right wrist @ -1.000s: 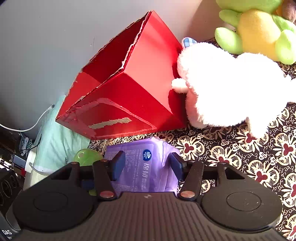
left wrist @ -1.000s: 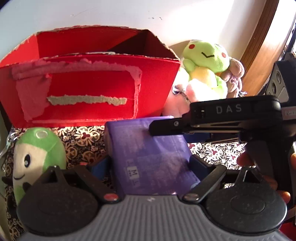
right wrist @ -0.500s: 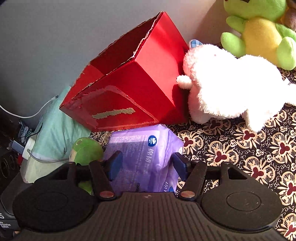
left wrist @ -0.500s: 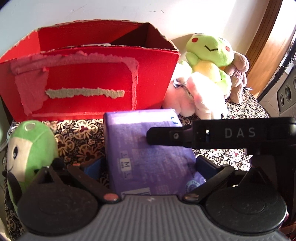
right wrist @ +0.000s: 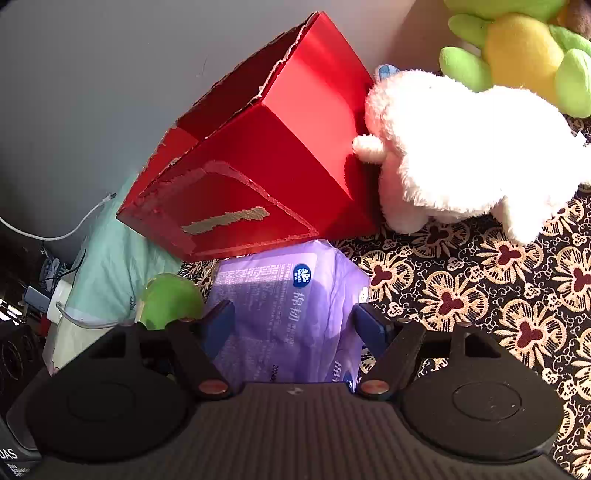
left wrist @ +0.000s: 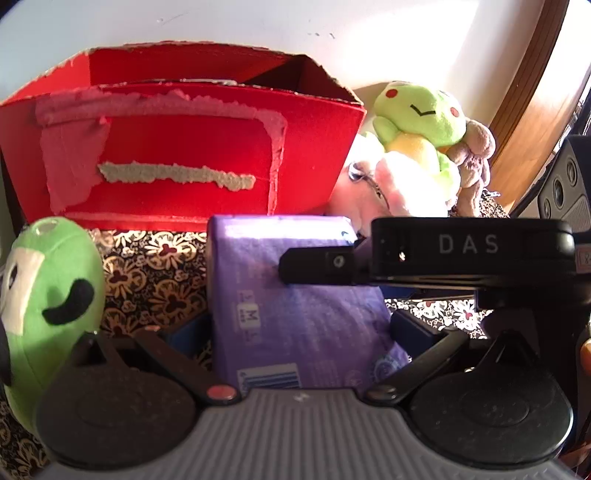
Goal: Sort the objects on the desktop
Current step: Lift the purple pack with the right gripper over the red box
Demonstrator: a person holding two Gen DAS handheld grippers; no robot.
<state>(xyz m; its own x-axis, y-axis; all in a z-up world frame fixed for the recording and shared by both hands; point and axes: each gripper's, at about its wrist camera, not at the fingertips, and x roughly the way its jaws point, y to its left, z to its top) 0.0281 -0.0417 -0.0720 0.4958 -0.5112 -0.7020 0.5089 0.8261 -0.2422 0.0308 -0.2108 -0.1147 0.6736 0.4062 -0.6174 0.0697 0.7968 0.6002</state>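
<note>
My left claw (left wrist: pixel 295 332) and right claw (right wrist: pixel 293 321) both pinch the purple plastic-wrapped pack (left wrist: pixel 295 295), which sits on the brown floral-patterned surface (right wrist: pixel 480 295) just before the torn red cardboard box (left wrist: pixel 177 155) that stands against the pale wall (left wrist: pixel 258 26).

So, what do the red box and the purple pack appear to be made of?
The red box looks like cardboard with a smooth, slightly glossy red coating: its top rim is ragged and a torn patch shows pale fibre. The purple pack seems to be thin soft plastic film, creased and faintly shiny, with printed text; the contents are not visible.
</note>
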